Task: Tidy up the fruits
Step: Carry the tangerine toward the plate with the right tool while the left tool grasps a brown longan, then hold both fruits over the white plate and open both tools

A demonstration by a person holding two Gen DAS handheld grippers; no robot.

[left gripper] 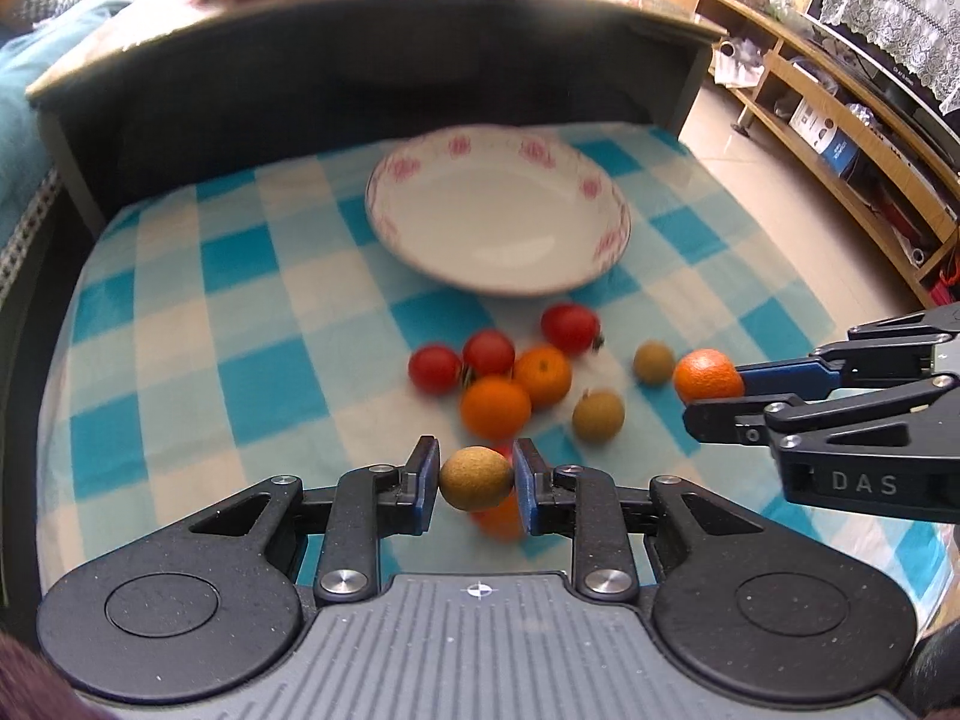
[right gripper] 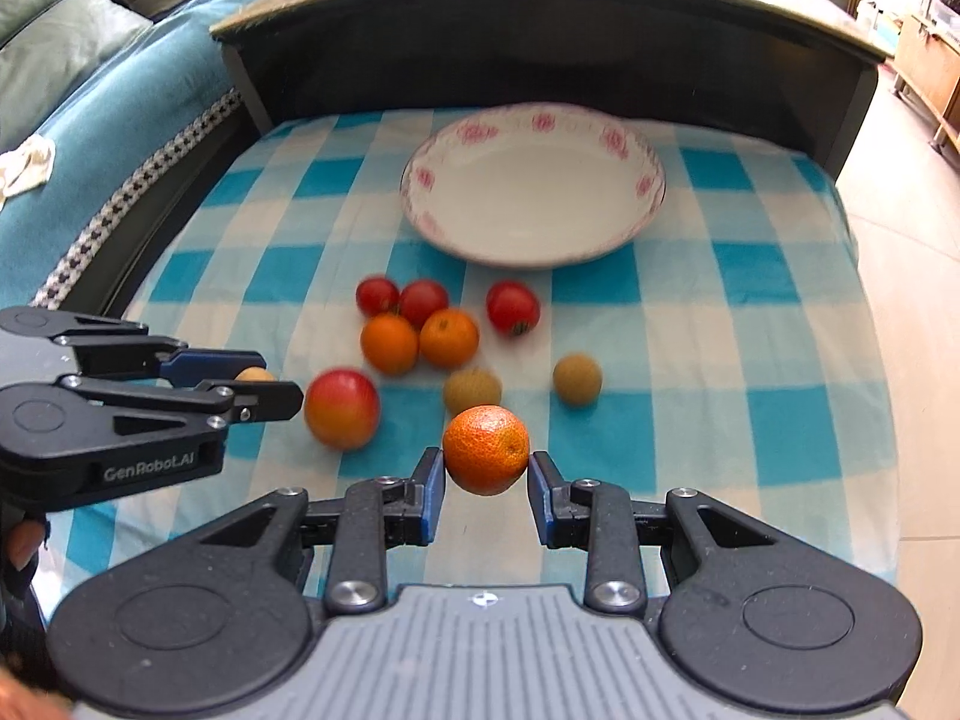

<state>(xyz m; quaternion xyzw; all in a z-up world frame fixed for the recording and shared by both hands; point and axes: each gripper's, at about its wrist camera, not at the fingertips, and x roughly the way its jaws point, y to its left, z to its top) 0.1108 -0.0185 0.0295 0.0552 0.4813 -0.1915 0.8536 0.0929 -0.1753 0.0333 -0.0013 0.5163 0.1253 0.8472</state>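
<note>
A longan [left gripper: 477, 478] is clamped between the pads of the left gripper [left gripper: 475, 480], and a mandarin [right gripper: 486, 449] is clamped in the right gripper [right gripper: 487, 480]; both fruits are held clear of the checked cloth [right gripper: 750, 360], on the near side of the plate [right gripper: 534, 186], presumably so that they can be carried to it. The plate is seen empty, set at the far end of the cloth against a dark cabinet [right gripper: 540, 54], which is judged to make it the collecting spot. Short of the plate, 3 tomatoes [right gripper: 513, 307] and 2 more mandarins [right gripper: 449, 337] are left in a loose cluster, with 2 longans [right gripper: 577, 380] nearer the grippers and a red-and-yellow fruit [right gripper: 342, 401] to the plate's near left, just beside the left gripper's tip. The grips are taken across each fruit's middle, likely to stop rolling. "DAS" is read on the right gripper's side in the left wrist view, and "GenRobot.AI" on the left gripper's side in the right wrist view. No other writing can be made out.
</note>
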